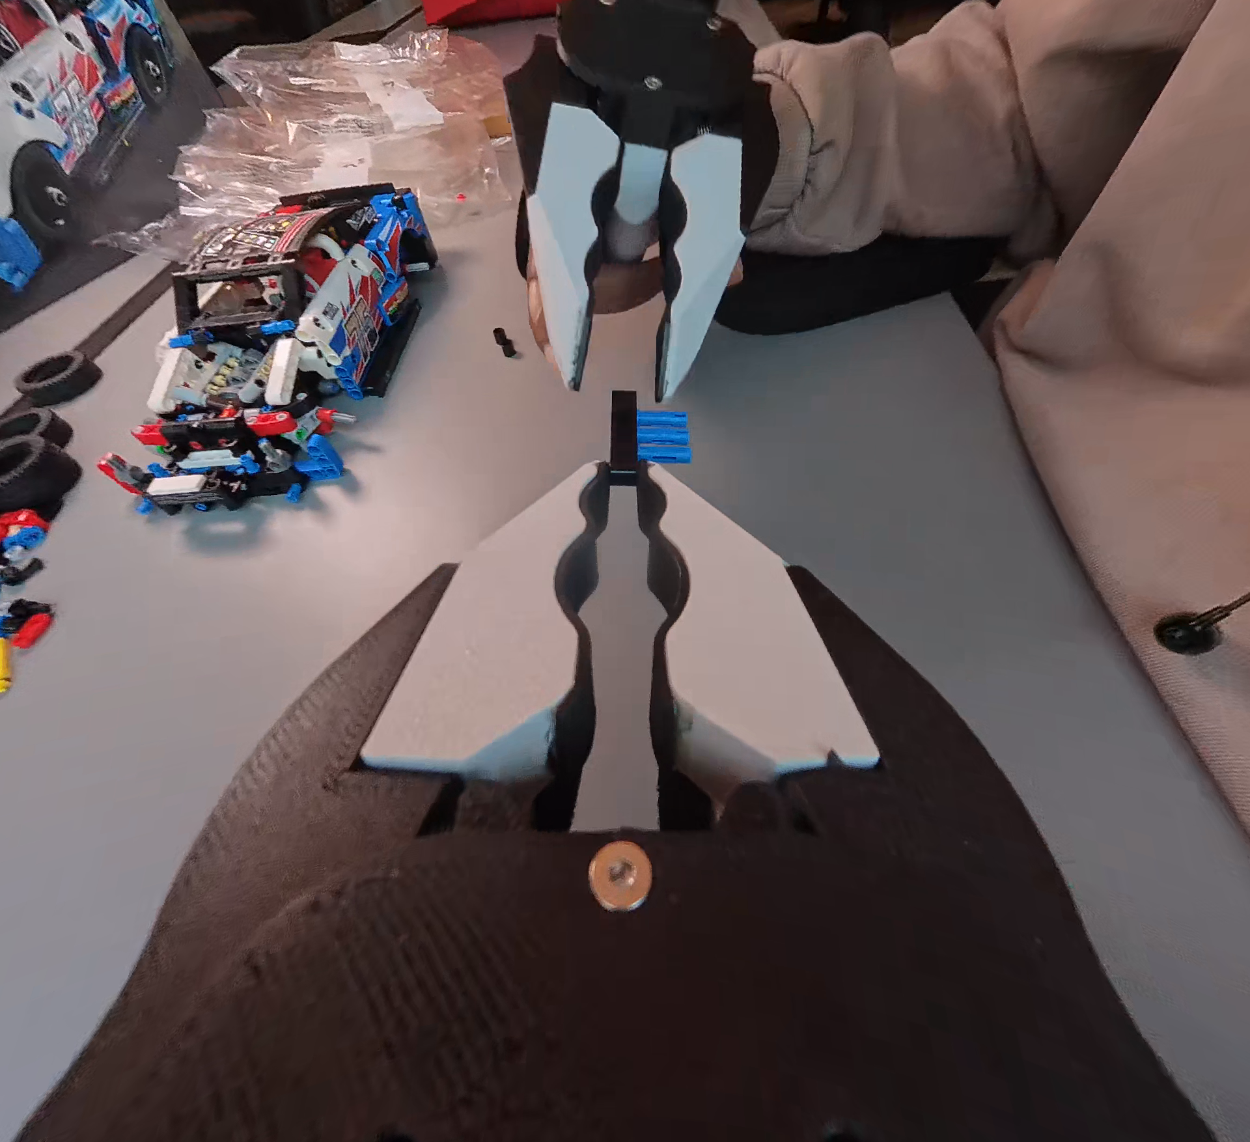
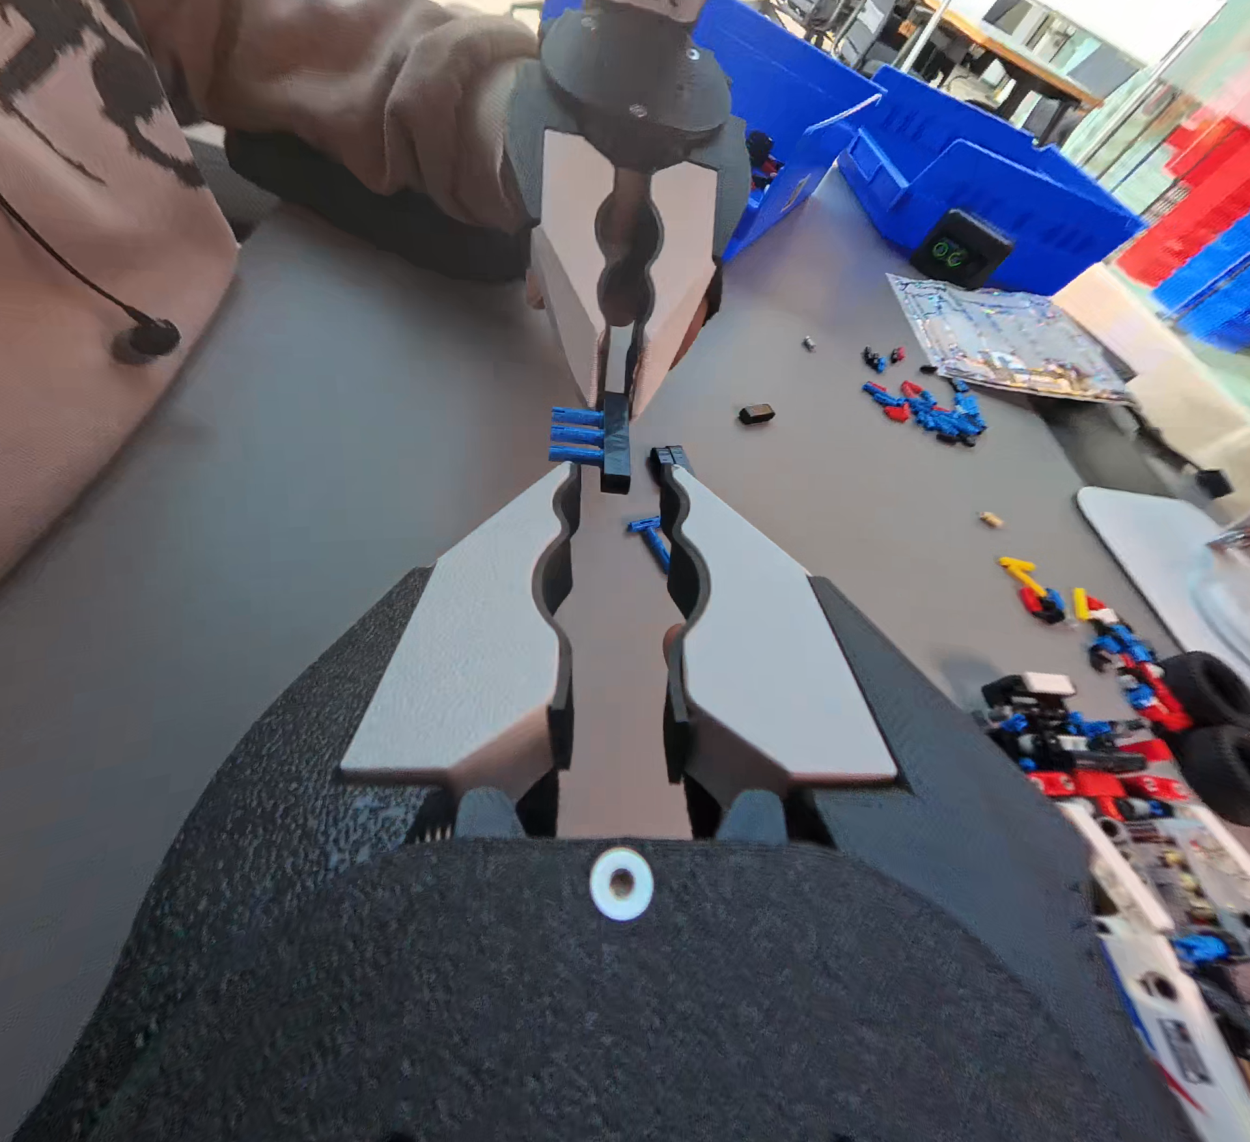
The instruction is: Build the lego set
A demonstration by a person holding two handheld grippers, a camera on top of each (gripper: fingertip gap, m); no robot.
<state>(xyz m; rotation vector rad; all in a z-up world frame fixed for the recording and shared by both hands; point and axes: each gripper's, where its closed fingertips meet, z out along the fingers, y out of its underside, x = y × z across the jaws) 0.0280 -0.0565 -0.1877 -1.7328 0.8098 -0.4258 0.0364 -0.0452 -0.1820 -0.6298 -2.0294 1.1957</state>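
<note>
Where left claw (image 1: 622, 467) grips black beam (image 1: 623, 426), its end hidden.

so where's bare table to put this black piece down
Bare grey table lies between the grippers and the sleeve, and near the camera beside the car. Crowded: tyres and loose bits by the booklet.
</note>
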